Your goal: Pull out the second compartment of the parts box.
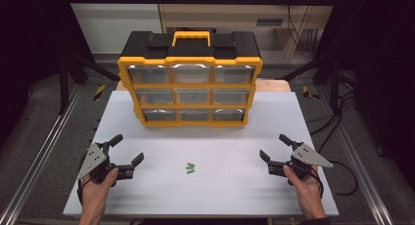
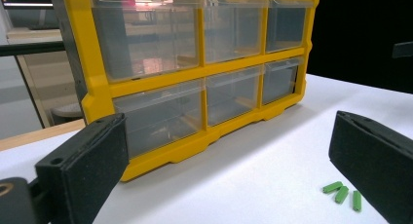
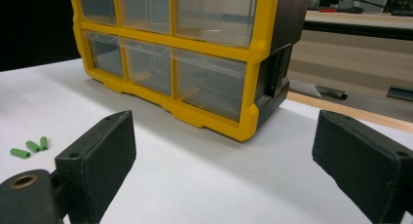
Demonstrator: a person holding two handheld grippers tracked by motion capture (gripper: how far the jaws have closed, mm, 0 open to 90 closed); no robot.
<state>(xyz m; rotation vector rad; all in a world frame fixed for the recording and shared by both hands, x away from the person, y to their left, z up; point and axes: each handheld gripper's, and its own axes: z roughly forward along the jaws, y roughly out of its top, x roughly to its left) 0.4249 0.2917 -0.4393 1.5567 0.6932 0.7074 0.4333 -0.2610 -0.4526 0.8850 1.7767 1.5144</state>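
The left claw (image 1: 128,147) sits low at the near-left part of the white desk (image 1: 220,195), held in a hand (image 1: 98,186) that comes in from the bottom edge. Its jaws are spread wide with nothing between them — in the left gripper view the two black pads (image 2: 92,165) stand far apart over bare desk surface. A grey three-cornered plate (image 1: 91,160) rides on top of it.

Toward the middle of the desk, well apart from both claws, lie the small green pieces (image 1: 190,168) — three short rods in a loose cluster, lying flat. In the left gripper view they show just beside the right-hand jaw; in the right gripper view they lie off to the left of the left-hand jaw.

Behind them, at the far middle of the desk, stands the yellow and black organizer (image 1: 190,78), upright, with a yellow carry handle (image 1: 191,37) on top and three rows of three clear drawers, all pushed in. Whether anything lies in the drawers cannot be told.

The right claw (image 1: 275,147) sits at the near-right of the desk, in the other hand (image 1: 303,183), mirroring the left one. Its jaws are likewise spread wide and hold nothing. Both claws point toward the organizer.
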